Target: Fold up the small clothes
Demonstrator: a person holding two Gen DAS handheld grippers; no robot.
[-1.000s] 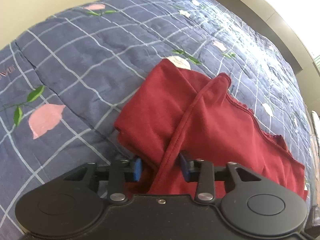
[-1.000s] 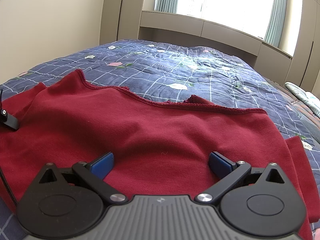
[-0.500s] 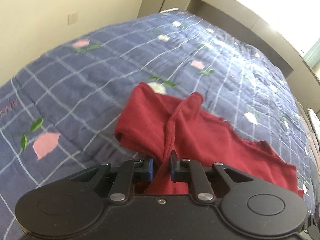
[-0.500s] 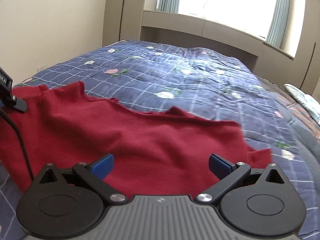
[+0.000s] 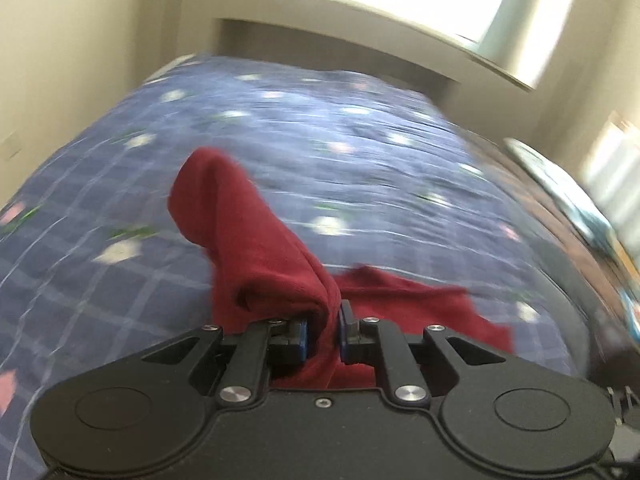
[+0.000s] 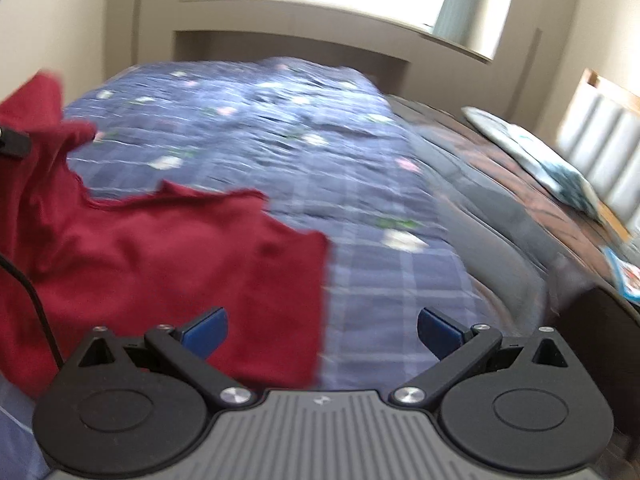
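Left gripper (image 5: pixel 323 330): black body, two round caps, silver screws, blue pads on black fingers (image 5: pixel 298 334).
Right gripper (image 6: pixel 322 330): grey ribbed centre panel with a small mark, black round caps, silver screws, blue fingertips (image 6: pixel 204 330).
Cable (image 6: pixel 34 300): thin, black.

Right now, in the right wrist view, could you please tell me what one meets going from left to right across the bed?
Dark red knit garment → blue checked floral quilt → dark brown blanket → pale patterned pillow → padded grey headboard.
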